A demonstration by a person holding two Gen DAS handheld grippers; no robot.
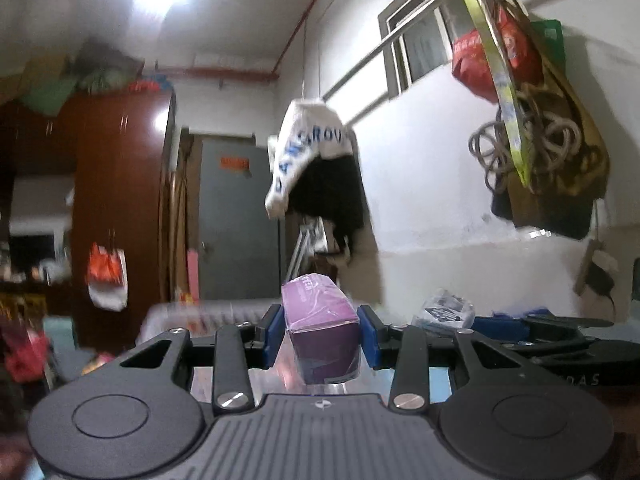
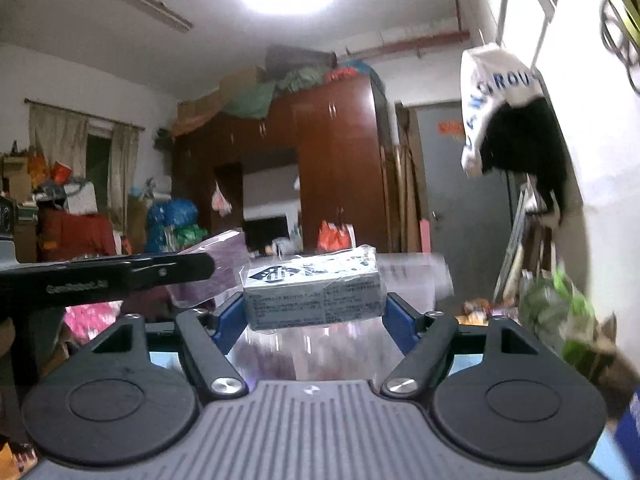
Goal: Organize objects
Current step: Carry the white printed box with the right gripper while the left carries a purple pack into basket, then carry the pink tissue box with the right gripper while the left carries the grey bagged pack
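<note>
The left gripper (image 1: 320, 330) is clamped on a purple box (image 1: 320, 320) wrapped in clear film, its blue pads pressing both side faces; the box's far end tilts upward, and its printed lettering is too blurred to read. The right gripper (image 2: 314, 312) is clamped on a grey-and-white box (image 2: 314, 294), also film-wrapped, held level between its blue pads; the small print on its near face is illegible. Both boxes are held in the air, side by side and near each other. In the right wrist view the left gripper's black finger hides part of the purple box. The surface beneath both grippers is smeared by motion blur and cannot be identified.
</note>
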